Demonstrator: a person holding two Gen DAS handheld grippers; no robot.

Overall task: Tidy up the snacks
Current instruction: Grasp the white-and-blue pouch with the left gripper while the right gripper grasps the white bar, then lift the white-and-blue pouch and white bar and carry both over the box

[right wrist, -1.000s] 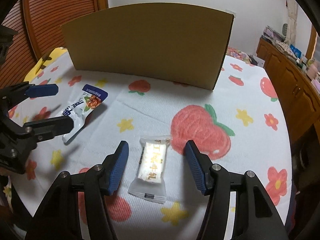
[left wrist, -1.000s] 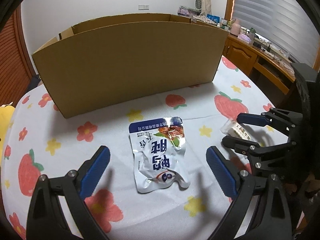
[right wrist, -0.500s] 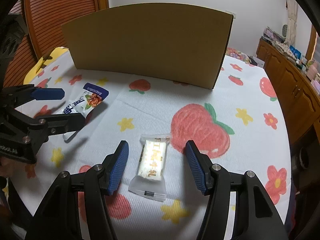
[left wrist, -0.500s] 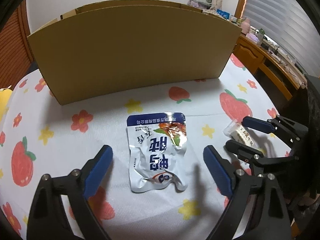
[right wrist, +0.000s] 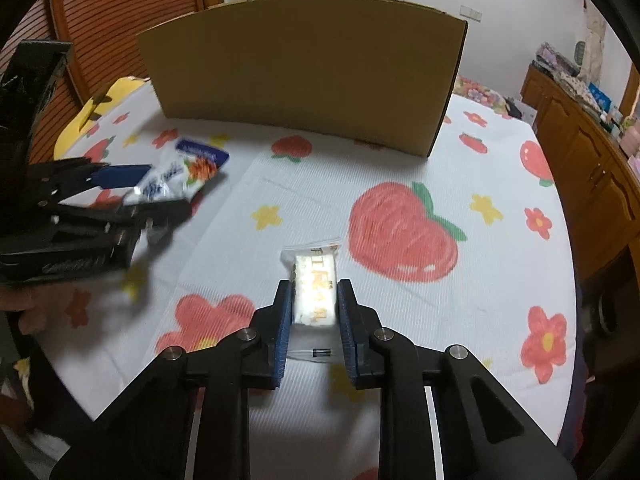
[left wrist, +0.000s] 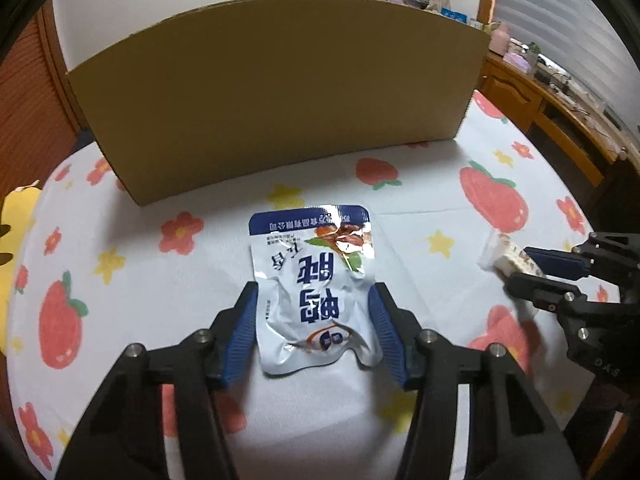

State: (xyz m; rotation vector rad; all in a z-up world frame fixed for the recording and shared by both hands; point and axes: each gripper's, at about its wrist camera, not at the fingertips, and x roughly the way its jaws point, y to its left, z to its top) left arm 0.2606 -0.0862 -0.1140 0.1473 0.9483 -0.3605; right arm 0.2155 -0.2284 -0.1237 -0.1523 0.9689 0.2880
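A white and blue snack pouch lies on the fruit-print tablecloth. My left gripper has closed on its lower half, blue pads touching both edges. The pouch and left gripper also show at the left of the right wrist view. My right gripper is shut on a small clear-wrapped white candy bar, which rests on the cloth. In the left wrist view the bar and right gripper are at the right. A large cardboard box stands behind both, its near wall facing me.
The round table's tablecloth reaches its edge at the right. Wooden cabinets stand to the right and a slatted wooden door at the back left. A yellow object lies left of the box.
Both grippers have gone from wide open to closed on their snacks: the left on the pouch, the right on the candy bar. Both moved slightly forward and down.
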